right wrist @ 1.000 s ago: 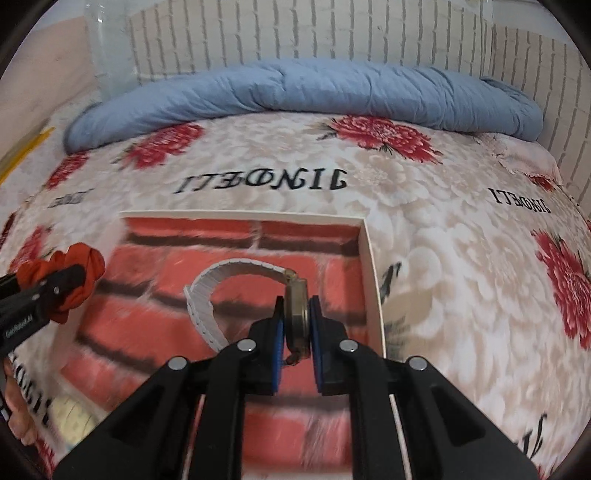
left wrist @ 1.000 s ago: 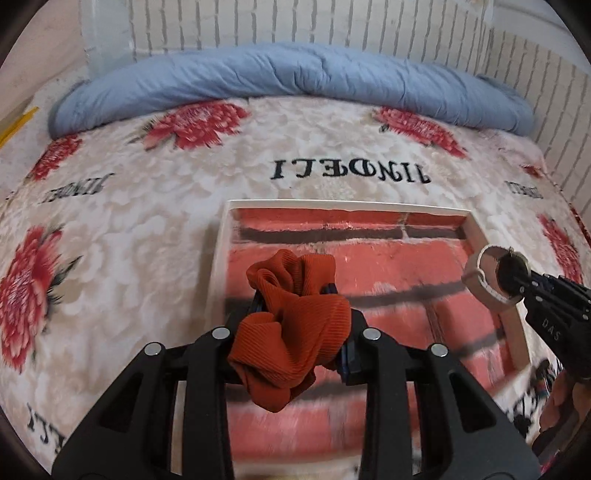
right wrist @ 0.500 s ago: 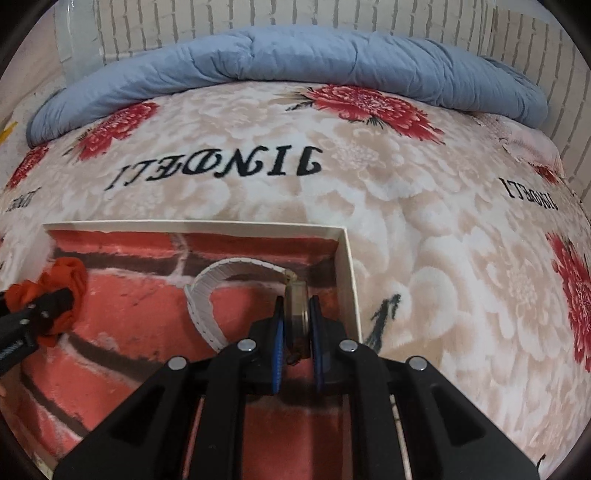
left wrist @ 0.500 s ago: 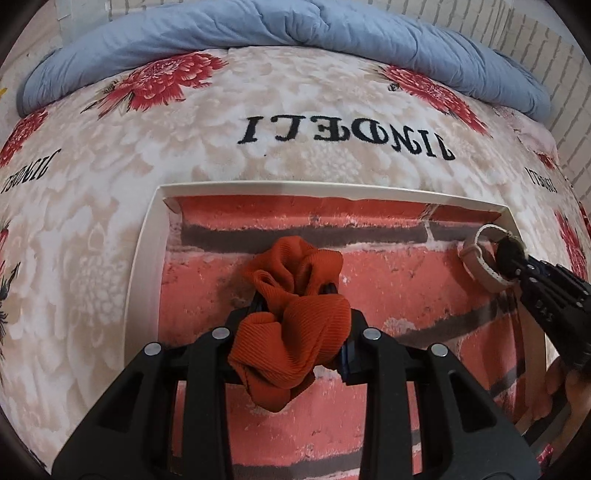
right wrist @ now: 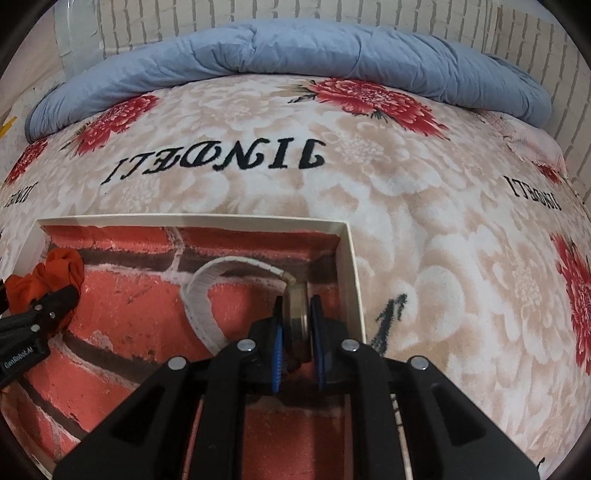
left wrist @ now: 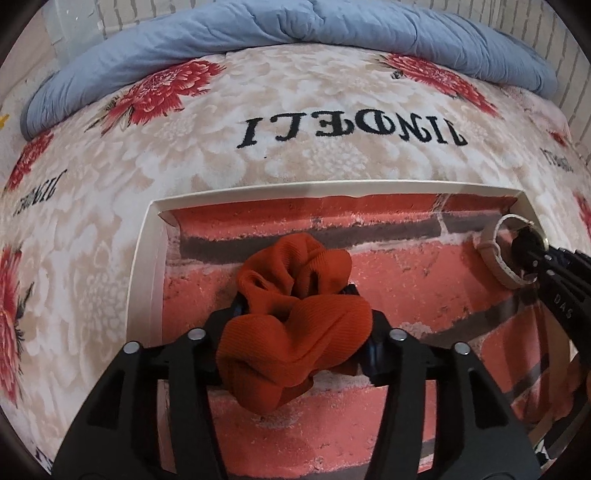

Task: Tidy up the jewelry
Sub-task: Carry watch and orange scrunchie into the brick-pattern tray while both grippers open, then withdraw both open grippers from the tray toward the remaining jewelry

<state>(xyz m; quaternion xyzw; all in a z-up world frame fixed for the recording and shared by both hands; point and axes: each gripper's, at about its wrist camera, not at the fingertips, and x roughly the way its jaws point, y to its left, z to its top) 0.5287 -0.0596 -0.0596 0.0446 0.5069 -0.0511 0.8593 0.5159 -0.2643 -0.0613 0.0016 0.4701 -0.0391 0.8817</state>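
Note:
My left gripper (left wrist: 299,325) is shut on an orange fabric scrunchie (left wrist: 295,314) and holds it inside a shallow white box (left wrist: 147,258) with a red brick-print floor. My right gripper (right wrist: 297,317) is shut on the case of a wristwatch (right wrist: 295,310) with a white strap (right wrist: 199,295), in the box's far right corner. The watch (left wrist: 506,254) and right gripper (left wrist: 561,291) show at the right of the left wrist view. The scrunchie (right wrist: 55,273) and left gripper (right wrist: 40,306) show at the left of the right wrist view.
The box's white rim (right wrist: 351,266) stands on a bed with a beige blanket (right wrist: 424,206) with red flowers and black lettering. A rolled blue duvet (right wrist: 332,55) lies along the far side against a white brick-pattern wall (right wrist: 258,18).
Both grippers have moved forward and down into the box with their items. The scrunchie and watch now sit lower over the box floor, near its far wall.

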